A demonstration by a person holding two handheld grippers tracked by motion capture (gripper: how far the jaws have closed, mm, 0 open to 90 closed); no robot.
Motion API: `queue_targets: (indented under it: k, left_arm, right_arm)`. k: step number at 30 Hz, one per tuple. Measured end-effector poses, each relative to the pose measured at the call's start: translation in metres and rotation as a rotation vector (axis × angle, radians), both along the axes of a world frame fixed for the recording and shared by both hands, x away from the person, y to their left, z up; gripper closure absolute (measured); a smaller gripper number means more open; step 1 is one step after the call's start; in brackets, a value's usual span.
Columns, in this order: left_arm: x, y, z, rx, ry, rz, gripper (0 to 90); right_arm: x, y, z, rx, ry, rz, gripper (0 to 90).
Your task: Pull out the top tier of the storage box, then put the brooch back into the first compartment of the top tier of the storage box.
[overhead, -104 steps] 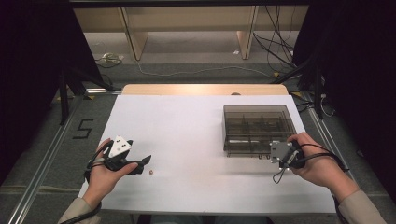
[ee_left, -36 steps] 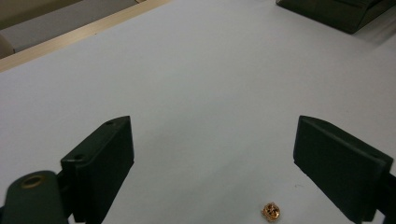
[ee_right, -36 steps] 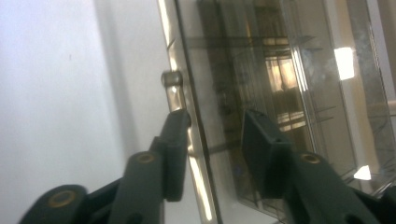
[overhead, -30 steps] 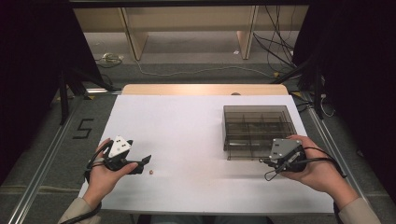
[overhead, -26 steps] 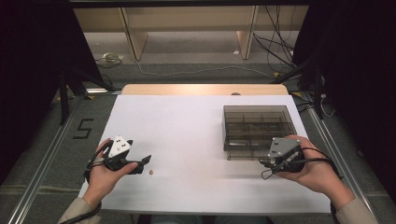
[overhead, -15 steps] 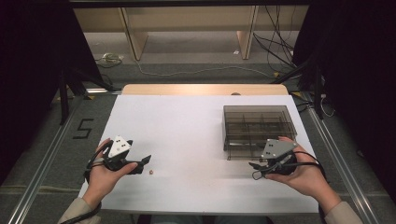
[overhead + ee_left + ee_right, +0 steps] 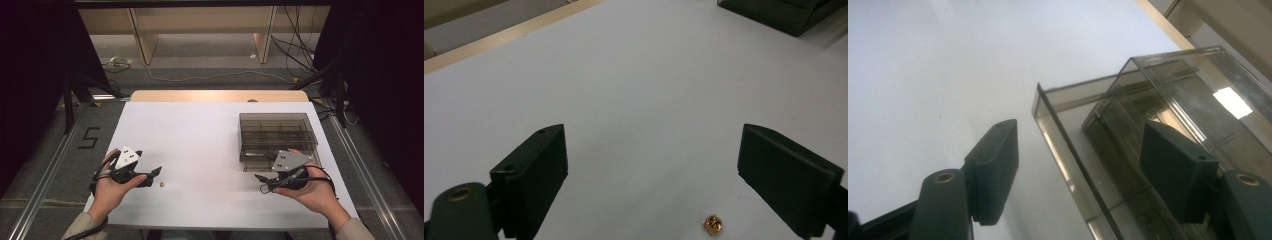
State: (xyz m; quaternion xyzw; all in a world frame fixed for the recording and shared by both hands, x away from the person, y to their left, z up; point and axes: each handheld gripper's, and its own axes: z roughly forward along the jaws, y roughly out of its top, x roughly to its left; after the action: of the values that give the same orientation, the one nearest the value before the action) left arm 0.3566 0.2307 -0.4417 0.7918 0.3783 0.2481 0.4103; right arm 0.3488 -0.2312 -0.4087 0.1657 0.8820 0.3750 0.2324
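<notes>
One small copper-coloured nut [image 7: 713,224] lies on the white bench [image 7: 200,135], just ahead of the left hand-held gripper [image 7: 156,172], whose jaws stand apart with nothing between them. One smoky compartment box [image 7: 277,137] sits just beside the right hand-held gripper [image 7: 262,182], its jaws having just been opening, empty.

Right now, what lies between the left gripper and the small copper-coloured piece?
Nothing: in the left gripper view, bare white table separates the open left gripper from the copper-coloured piece.

Bare tabletop [image 7: 210,135] left of the compartment box [image 7: 277,140].
</notes>
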Motion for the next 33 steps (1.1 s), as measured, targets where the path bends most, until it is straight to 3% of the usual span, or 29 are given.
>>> queue_targets:
  k: [5, 22, 33]
  left_arm:
    - [-0.001, 0.0, 0.0, -0.004, -0.003, 0.001, 12.5]
    - [-0.001, 0.0, 0.002, -0.003, -0.01, 0.005, 12.3]
    - [0.002, 0.0, 0.003, -0.01, -0.013, 0.008, 12.4]
  right_arm:
    - [0.0, 0.003, 0.002, 0.039, 0.002, 0.003, 33.2]
    - [-0.003, 0.0, 0.002, 0.064, 0.005, -0.011, 32.7]
    - [-0.003, 0.01, 0.001, 0.14, 0.028, 0.0, 34.0]
